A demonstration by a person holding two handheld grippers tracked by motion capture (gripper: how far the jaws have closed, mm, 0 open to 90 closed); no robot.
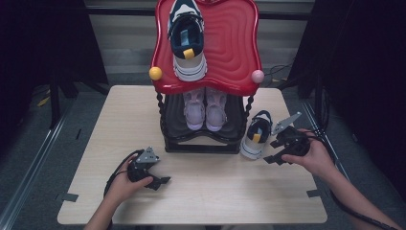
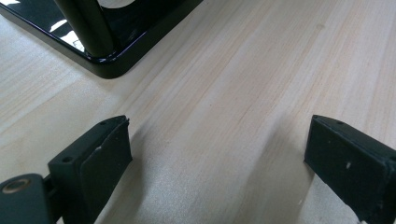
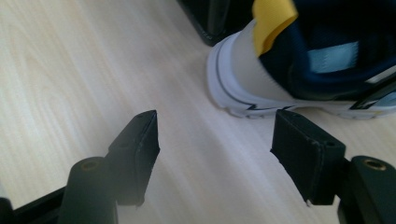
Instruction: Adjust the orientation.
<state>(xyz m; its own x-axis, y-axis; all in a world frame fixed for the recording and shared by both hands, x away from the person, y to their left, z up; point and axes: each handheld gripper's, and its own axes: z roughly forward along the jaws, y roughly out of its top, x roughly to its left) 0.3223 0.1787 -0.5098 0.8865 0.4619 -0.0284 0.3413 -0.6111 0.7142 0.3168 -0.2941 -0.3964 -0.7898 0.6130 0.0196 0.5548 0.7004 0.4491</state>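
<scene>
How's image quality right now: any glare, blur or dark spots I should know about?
High view: surroundings nearly black, red top shelf shows soft sheen, table evenly lit. Left gripper view: bright reflections on the rack's glossy black base, jaws cast soft shadows. Right gripper view: sneaker slightly soft, close jaws blurred at the edges.

The right claw (image 3: 215, 158) hangs low over the pale wooden surface (image 3: 70, 70), its two black jaws spread wide with nothing between them. Just beyond them stands a sneaker (image 3: 299, 70), heel toward the camera: white chunky sole, navy collar, yellow pull tab. A black glossy base corner (image 3: 210, 23) sits behind the heel.
</scene>
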